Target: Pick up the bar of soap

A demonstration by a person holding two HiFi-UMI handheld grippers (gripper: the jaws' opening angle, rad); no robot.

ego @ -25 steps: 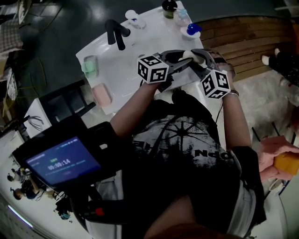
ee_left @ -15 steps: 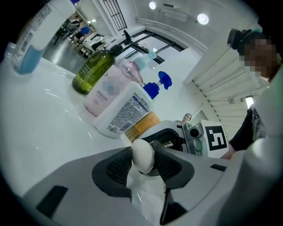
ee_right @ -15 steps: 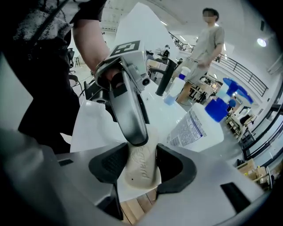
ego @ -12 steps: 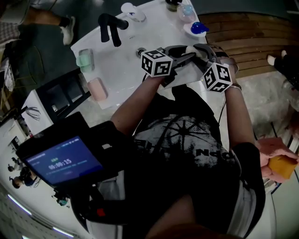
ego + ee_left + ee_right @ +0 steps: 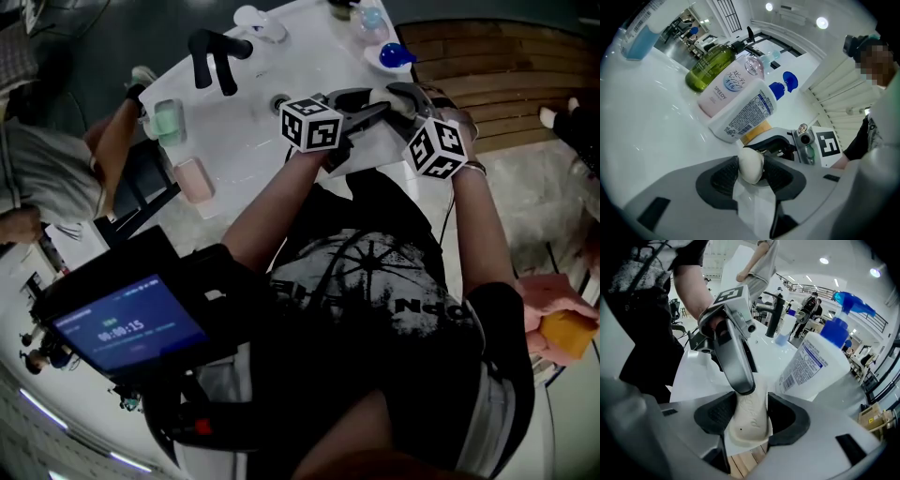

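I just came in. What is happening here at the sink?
A person stands at a white sink counter with a gripper in each hand. The left gripper and the right gripper face each other, and both are closed on one cream bar of soap, near the counter's front edge. A white pump bottle lies close by, untouched.

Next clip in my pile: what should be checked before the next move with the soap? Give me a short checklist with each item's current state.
1. Bar of soap sits between the right gripper pads: ok.
2. Left gripper clamps the soap's other end: ok.
3. Soap lifted off the counter: cannot tell.
4. Pump bottle apart from the right gripper's jaws: ok, though close beside them.
5. Bystander's arm away from both grippers: ok.
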